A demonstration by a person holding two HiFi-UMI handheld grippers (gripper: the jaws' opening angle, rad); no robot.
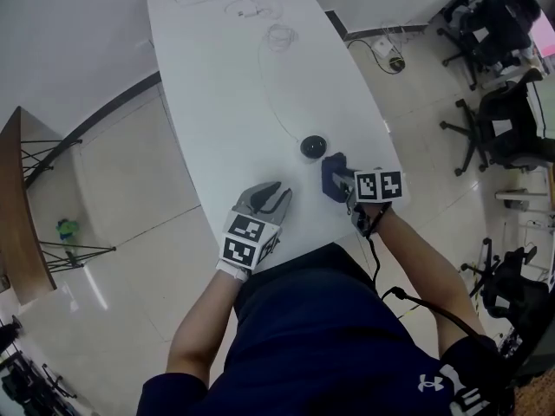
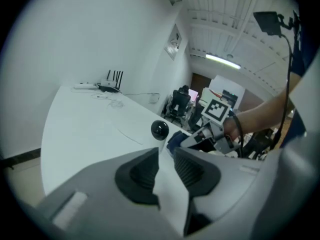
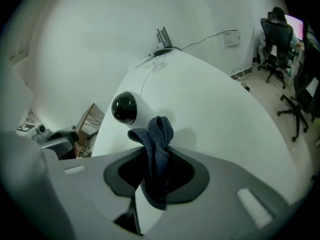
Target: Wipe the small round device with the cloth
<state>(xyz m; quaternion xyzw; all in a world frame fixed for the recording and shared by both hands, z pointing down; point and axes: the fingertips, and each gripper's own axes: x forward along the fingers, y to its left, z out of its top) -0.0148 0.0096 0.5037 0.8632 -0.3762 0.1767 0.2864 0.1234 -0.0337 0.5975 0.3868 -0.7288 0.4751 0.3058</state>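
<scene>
Right gripper (image 1: 349,183): jaws clamped on a dark blue cloth (image 3: 159,139), which bunches out ahead of them. Small round black device (image 3: 124,108): on the white table (image 1: 234,76), just ahead of that cloth. Left gripper (image 1: 279,195): beside the right one, jaws a narrow gap apart, nothing between them.
</scene>
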